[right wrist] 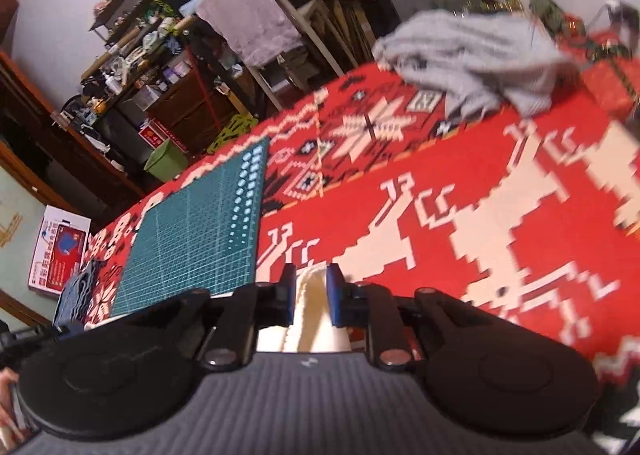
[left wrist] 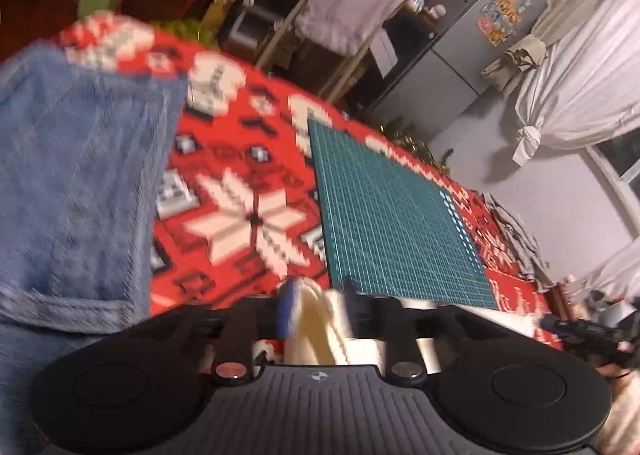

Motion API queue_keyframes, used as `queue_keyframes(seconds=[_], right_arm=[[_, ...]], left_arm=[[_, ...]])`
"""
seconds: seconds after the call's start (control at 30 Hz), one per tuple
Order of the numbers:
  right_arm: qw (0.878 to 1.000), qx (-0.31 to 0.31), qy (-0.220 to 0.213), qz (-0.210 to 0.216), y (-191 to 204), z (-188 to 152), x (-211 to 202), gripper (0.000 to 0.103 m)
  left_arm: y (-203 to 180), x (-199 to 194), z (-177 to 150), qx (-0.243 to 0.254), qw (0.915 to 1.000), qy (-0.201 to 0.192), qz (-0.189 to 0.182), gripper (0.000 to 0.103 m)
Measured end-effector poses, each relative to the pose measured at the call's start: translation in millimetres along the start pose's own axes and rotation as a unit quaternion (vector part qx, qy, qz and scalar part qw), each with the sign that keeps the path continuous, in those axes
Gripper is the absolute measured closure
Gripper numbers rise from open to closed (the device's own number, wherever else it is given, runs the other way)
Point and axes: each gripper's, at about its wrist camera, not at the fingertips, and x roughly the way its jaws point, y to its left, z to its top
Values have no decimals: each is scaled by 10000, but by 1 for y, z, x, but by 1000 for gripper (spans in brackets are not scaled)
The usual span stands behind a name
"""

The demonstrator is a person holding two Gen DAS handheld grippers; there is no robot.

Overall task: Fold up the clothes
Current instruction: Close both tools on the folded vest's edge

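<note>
A cream knitted garment [left wrist: 320, 319] is pinched between the blue pads of my left gripper [left wrist: 318, 309], which is shut on it. The same cream garment [right wrist: 310, 311] also sits in my right gripper [right wrist: 311, 301], shut on its edge. Both grippers hover above a table covered by a red and white patterned cloth [right wrist: 460, 183]. A blue denim garment [left wrist: 76, 183] lies at the left in the left wrist view, and folded blue denim [right wrist: 76, 291] shows at the far left in the right wrist view. A crumpled grey garment [right wrist: 472, 55] lies at the far right end of the table.
A green cutting mat [left wrist: 392, 215] lies on the cloth ahead of both grippers; the mat [right wrist: 192, 239] shows left of centre in the right wrist view. Cluttered shelves [right wrist: 152, 39], a chair draped with a towel [left wrist: 352, 3], a fridge [left wrist: 472, 39] and white curtains [left wrist: 580, 87] stand beyond the table.
</note>
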Motion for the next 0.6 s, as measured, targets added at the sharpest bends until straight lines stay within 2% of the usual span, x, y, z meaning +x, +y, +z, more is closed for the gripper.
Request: queue_keyframes(seconds=[0.13, 0.2, 0.37, 0.43, 0.5, 0.6], right_arm=[[10000, -32, 59, 54, 10, -13, -29, 74], [9999, -38, 118, 98, 15, -22, -44, 71], [9970, 639, 348, 266, 13, -62, -68, 67], [9948, 889, 351, 343, 9, -81, -74, 64], [9922, 1134, 361, 383, 7, -96, -74, 60], [9871, 1482, 364, 479, 5, -114, -68, 60]], left_arm=[[-18, -29, -5, 327, 9993, -190, 59, 57], [-26, -40, -15, 269, 9995, -142, 6, 55], [-34, -59, -51, -337, 9992, 114, -205, 54], [-35, -65, -68, -621, 9977, 172, -208, 50], [-31, -69, -84, -1019, 9943, 195, -230, 50], [-32, -70, -106, -1437, 9889, 257, -273, 50]])
